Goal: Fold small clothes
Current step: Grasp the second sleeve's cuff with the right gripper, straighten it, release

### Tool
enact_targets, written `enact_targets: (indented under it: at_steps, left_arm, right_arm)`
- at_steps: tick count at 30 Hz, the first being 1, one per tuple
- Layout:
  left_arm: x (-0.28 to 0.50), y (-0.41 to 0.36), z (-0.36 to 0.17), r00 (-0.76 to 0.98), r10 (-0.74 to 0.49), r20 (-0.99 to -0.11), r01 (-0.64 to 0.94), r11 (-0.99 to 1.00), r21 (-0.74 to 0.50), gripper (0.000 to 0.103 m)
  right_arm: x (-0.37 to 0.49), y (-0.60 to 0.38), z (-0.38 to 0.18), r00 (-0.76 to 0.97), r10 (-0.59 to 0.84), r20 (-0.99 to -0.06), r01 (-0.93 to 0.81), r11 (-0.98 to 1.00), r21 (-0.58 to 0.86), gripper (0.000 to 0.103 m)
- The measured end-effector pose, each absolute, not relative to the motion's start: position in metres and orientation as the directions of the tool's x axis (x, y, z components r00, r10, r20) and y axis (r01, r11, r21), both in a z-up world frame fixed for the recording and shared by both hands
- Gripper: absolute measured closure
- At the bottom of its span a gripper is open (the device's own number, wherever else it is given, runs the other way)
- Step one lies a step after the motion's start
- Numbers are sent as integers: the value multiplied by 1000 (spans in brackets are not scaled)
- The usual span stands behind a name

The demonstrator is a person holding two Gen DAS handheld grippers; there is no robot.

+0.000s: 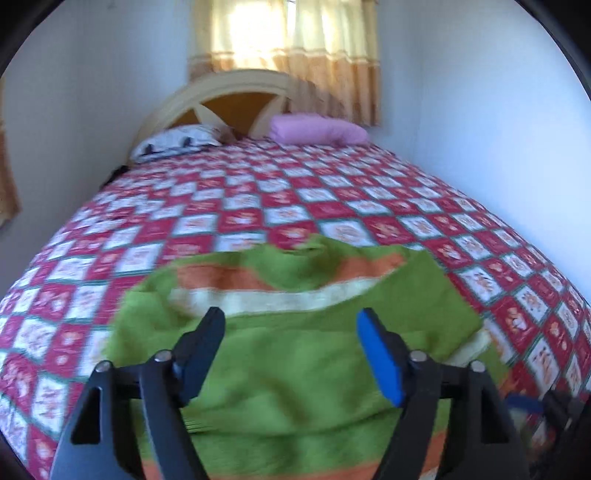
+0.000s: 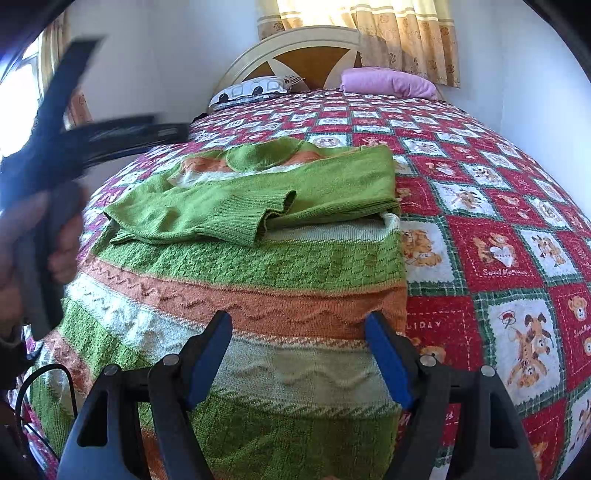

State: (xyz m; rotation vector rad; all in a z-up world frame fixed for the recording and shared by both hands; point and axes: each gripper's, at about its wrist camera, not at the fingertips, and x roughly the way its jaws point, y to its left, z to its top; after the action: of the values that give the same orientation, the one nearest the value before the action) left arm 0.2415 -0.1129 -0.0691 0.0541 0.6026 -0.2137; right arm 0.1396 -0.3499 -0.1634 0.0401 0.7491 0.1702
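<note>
A green knitted sweater [image 2: 258, 266] with orange and white stripes lies flat on the checked quilt [image 2: 480, 229]. Both its green sleeves [image 2: 229, 214] are folded across the chest. My right gripper [image 2: 297, 317] hovers open over the sweater's lower part, with nothing pressed between its blue pads. In the left wrist view the same sweater [image 1: 295, 354] fills the foreground, blurred. My left gripper [image 1: 290, 319] stands open above it and holds nothing. In the right wrist view that left gripper [image 2: 74, 147] shows as a blurred dark shape at the left, held by a hand [image 2: 62, 243].
The bed runs back to a cream and brown headboard [image 2: 306, 48]. A patterned pillow [image 2: 255, 88] and a pink folded cloth [image 2: 388, 81] lie at its head. White walls close in on both sides, under a curtained window [image 2: 369, 22]. A black cable [image 2: 44, 373] loops at the lower left.
</note>
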Motion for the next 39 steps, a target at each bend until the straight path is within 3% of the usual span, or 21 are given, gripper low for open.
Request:
enact_targets:
  at_steps: [2, 5, 7, 12, 18, 19, 22, 25, 32, 37, 39]
  left_arm:
    - [239, -82, -75, 817, -130, -561, 171, 985, 21, 17]
    - [241, -35, -94, 823, 21, -568, 66, 989, 132, 16]
    - [249, -2, -114, 780, 109, -616, -10, 987, 161, 16]
    - [263, 30, -135, 722, 129, -680, -78, 991, 106, 16]
    - [279, 28, -152, 671, 113, -733, -54, 993, 103, 15]
    - [281, 30, -153, 666, 116, -737, -59, 993, 103, 15]
    - [286, 39, -154, 667, 118, -735, -81, 993, 87, 10]
    - [292, 45, -158, 658, 115, -744, -89, 993, 75, 10]
    - [296, 49, -167, 632, 100, -769, -90, 994, 55, 5]
    - [294, 46, -166, 634, 105, -766, -84, 994, 67, 5]
    - [290, 49, -161, 643, 104, -759, -86, 994, 63, 5]
  right_arm:
    - [138, -352, -159, 725, 162, -669, -125, 987, 103, 28]
    - [141, -355, -146, 731, 198, -653, -134, 980, 147, 28]
    - [148, -355, -135, 727, 235, -645, -145, 971, 190, 28]
    - [191, -339, -116, 710, 281, -646, -151, 957, 249, 29]
    - [263, -311, -127, 644, 190, -741, -108, 982, 158, 34]
    - [270, -309, -133, 633, 172, -755, -95, 985, 144, 38]
    - [286, -297, -155, 573, 139, -808, -109, 990, 94, 71]
    - [279, -288, -149, 591, 149, -793, -157, 985, 68, 97]
    - [266, -298, -89, 733, 41, -679, -130, 988, -81, 98]
    - [291, -310, -117, 649, -7, -761, -112, 988, -105, 97]
    - [297, -322, -138, 607, -26, -794, -81, 992, -95, 91]
